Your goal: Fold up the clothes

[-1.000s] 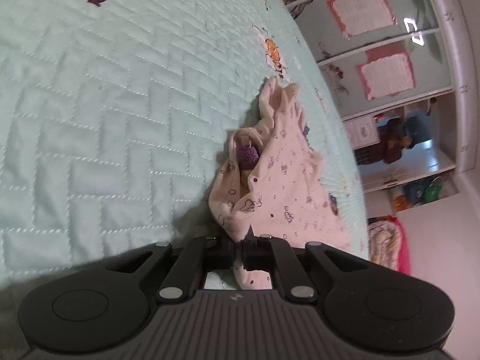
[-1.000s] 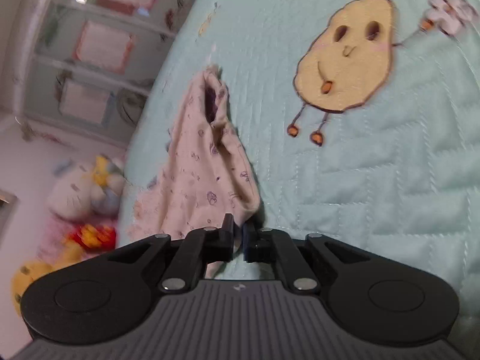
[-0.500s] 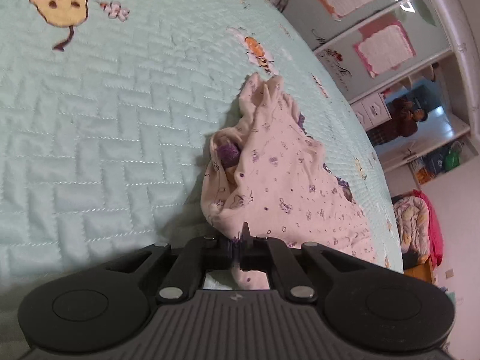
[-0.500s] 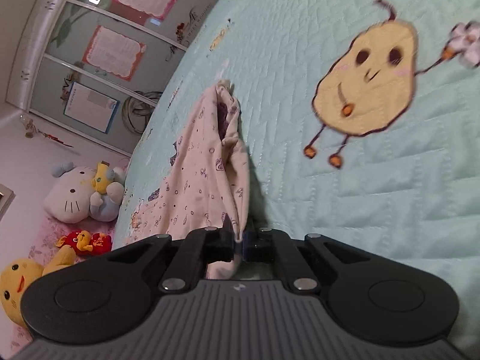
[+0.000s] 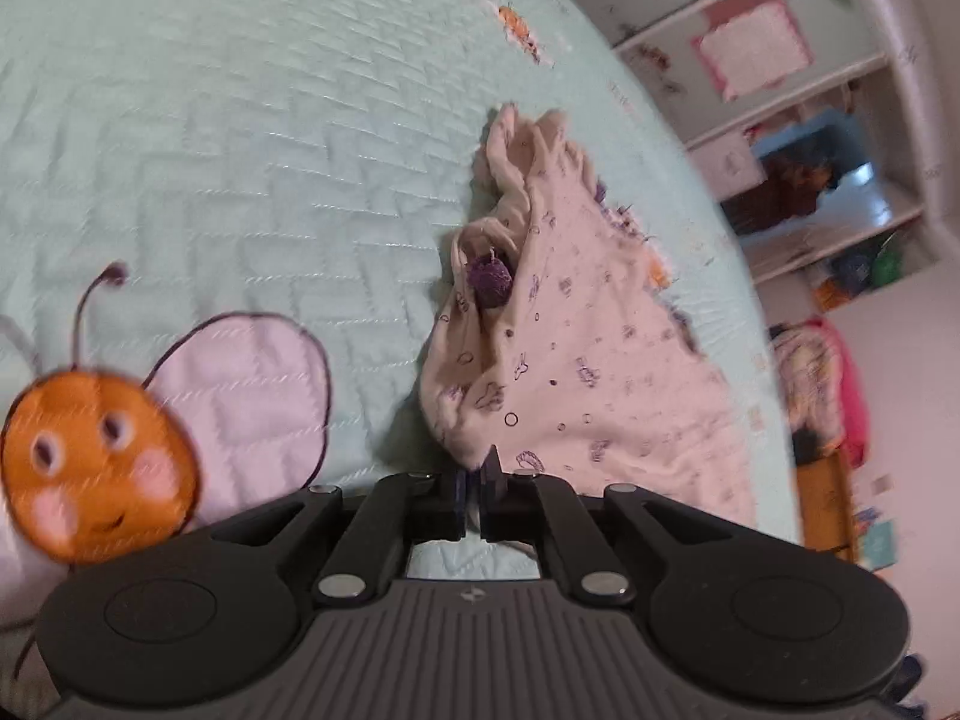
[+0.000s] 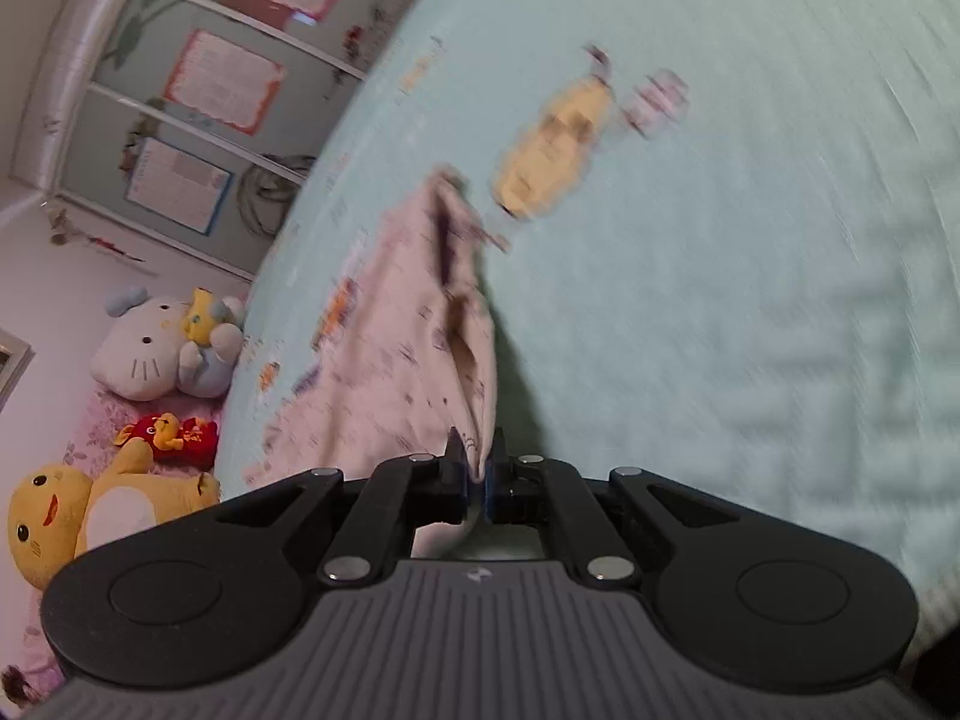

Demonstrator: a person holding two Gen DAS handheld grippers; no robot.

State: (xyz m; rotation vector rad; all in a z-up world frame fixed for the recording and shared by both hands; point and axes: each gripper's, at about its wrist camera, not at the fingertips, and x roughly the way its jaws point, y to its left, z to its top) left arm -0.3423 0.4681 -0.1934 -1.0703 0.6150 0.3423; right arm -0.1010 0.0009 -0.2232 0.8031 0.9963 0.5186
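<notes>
Left wrist view: left gripper (image 5: 474, 483) clamped on the near edge of the pale printed garment (image 5: 576, 354), cloth pinched between the pads; the rest trails forward and to the right of the fingers across the mint quilted bedspread (image 5: 240, 138). A bunched opening with a dark purple patch (image 5: 489, 282) sits ahead of the tips, so the fabric isn't flat yet. Bee appliqué (image 5: 96, 450) lies on the quilt to the left of the gripper. Right wrist view: right gripper (image 6: 477, 480) likewise clenched on a garment (image 6: 414, 348) edge, cloth running forward and left of the fingers; frame is motion-blurred, print detail unreadable. Plush toys (image 6: 150, 348) off the bed, far left of it. Read: both hands hold one edge, mid-drag to spread or lay it out before the fold. To do it well: keep both grips shut, move the two hands together at matched pace so the held edge stays taut and straight, keep it low so the far end drags flat instead of bunching. Risk: thin pinch slipping out, or the twisted middle folding in crooked. Flatten that first.
</notes>
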